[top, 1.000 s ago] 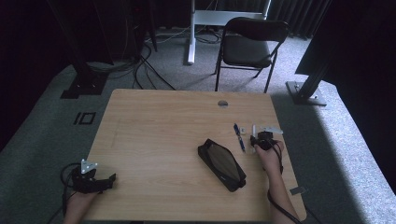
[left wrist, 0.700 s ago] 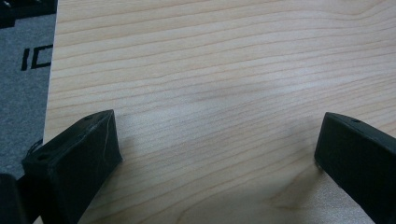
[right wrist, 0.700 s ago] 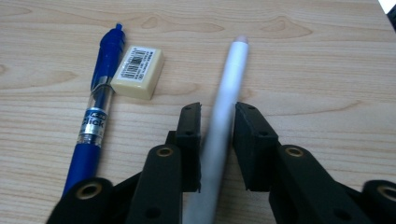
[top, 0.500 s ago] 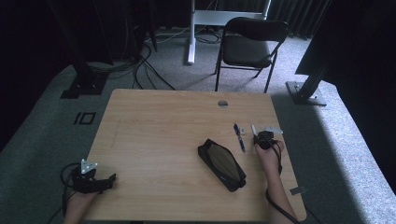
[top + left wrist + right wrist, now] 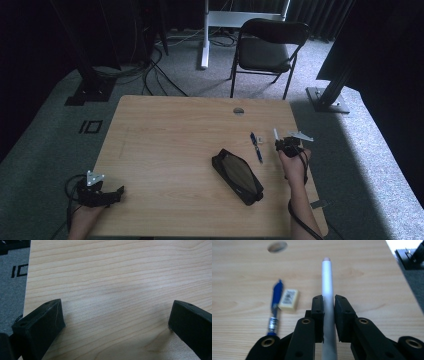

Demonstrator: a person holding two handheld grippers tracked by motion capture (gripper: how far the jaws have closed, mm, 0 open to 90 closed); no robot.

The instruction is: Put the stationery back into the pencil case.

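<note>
Right gripper view, right tongs (image 5: 328, 312) clamped on white pencil (image 5: 327, 287), probably.

1. A light wooden table (image 5: 170, 130) is standing on grey carpet (image 5: 45, 150), with a small round hole (image 5: 239, 110) near its far edge.
2. A dark folding chair (image 5: 267, 50) is sitting beyond the table, beside a white post (image 5: 204, 35) on a flat foot.
3. Black cables (image 5: 160, 70) are trailing across the floor.
4. Dark curtains (image 5: 310, 12) are hanging at the back.
5. Pale light is falling on the carpet at the right.
</note>
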